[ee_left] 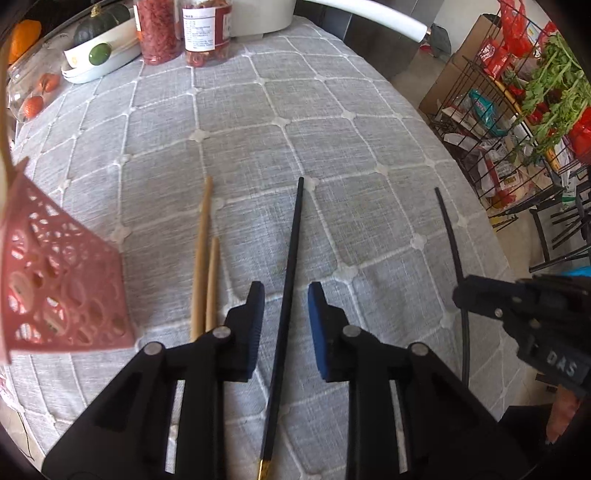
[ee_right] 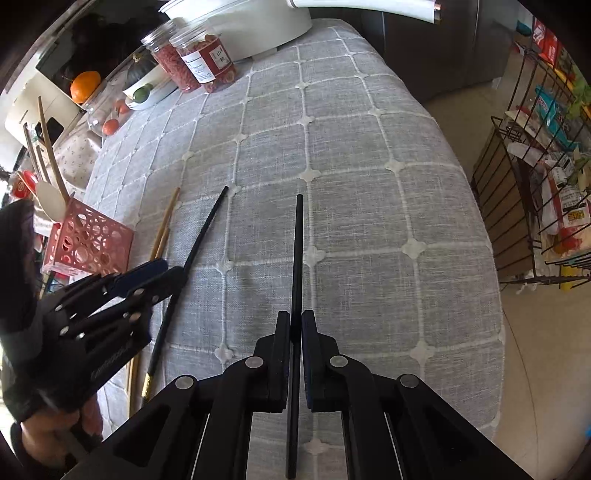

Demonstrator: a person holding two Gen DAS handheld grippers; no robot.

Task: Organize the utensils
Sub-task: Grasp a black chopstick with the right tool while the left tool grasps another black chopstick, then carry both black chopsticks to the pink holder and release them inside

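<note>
Right wrist view: the right gripper [ee_right: 295, 325] is clenched on a black chopstick [ee_right: 297, 251]. The left gripper [ee_left: 286, 295] hangs released astride a second black chopstick [ee_left: 291, 258] lying on the tablecloth [ee_left: 369, 221]. Light, stiff and probably slick, it is best pinched mid-shaft.

Grey checked table [ee_right: 369, 184] bears chopsticks [ee_left: 201, 258], jars [ee_left: 207, 33] (pink basket [ee_left: 62, 288] too).

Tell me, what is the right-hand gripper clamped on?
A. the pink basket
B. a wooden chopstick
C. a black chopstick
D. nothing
C: the right gripper has its jaws shut on a black chopstick, which pokes forward over the grey tablecloth.
</note>
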